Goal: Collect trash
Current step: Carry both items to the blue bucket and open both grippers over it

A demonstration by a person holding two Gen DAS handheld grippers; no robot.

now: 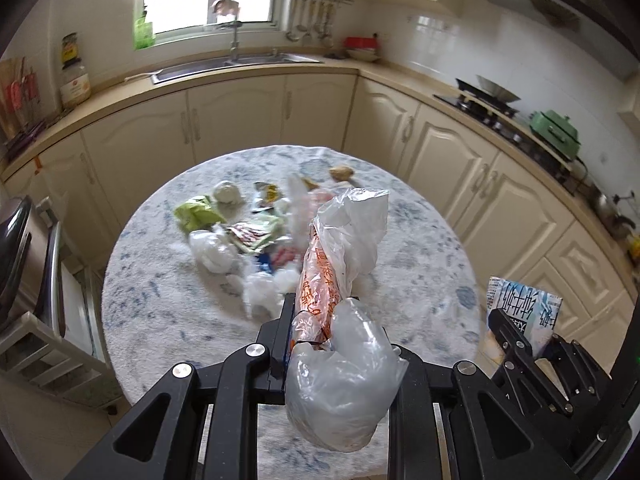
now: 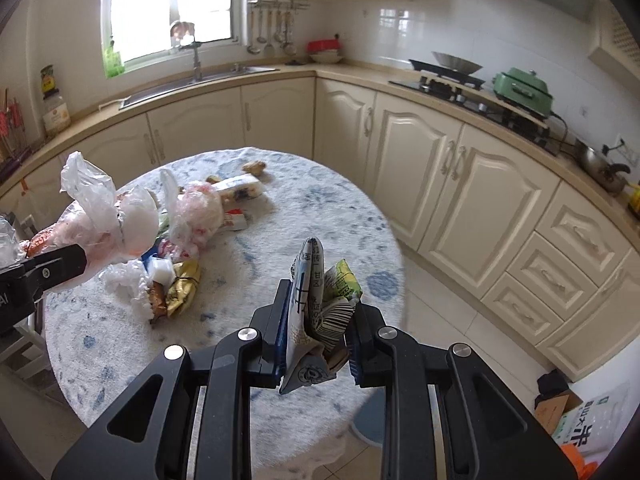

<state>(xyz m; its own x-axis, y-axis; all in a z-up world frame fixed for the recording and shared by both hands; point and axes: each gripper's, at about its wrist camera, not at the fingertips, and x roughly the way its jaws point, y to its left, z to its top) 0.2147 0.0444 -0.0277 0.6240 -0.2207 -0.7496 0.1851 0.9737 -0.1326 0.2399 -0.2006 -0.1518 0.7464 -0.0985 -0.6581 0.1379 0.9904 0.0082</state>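
Trash pile (image 1: 248,232) on table (image 1: 160,312) — both hand-held grippers gripping pcs.

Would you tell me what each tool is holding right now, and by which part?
The left tool pinches a plastic bag around its bunched middle. The right tool clamps a flattened carton by its lower end.

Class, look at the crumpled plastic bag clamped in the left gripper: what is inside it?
Through the clear plastic bag an orange printed wrapper shows. Anything else inside stays hidden by the cloudy folds and the left gripper.
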